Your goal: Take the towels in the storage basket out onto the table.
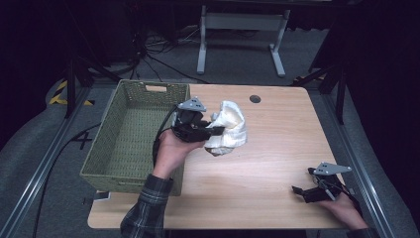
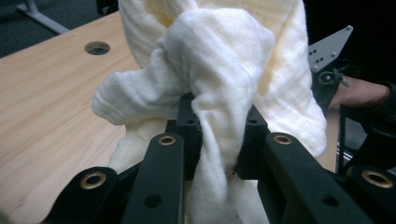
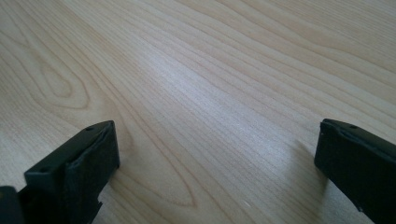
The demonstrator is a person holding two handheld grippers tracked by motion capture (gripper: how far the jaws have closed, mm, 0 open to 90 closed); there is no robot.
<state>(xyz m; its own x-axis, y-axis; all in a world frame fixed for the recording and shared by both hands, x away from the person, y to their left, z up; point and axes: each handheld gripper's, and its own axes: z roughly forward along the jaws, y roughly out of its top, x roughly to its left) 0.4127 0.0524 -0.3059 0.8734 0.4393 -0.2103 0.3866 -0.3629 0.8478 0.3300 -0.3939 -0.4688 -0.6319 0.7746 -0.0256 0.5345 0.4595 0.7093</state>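
Here, the left gripper [image 1: 218,130] is clamped on a bunched cream cloth [image 1: 229,128], held just beside the right wall of the woven basket [image 1: 99,148] over the wooden table [image 1: 277,144]. From the left gripper view, both jaws pinch a twisted fold of the cloth [image 2: 219,70]; the rest billows above and hangs below them. Whether the lowest fold touches the tabletop, I cannot tell. The basket sits at the table's left edge. The right gripper [image 1: 303,192] rests low near the front right corner, well apart from the cloth, jaws spread wide with bare wood [image 3: 210,93] between them. A round cable hole [image 1: 255,98] lies near the far edge.
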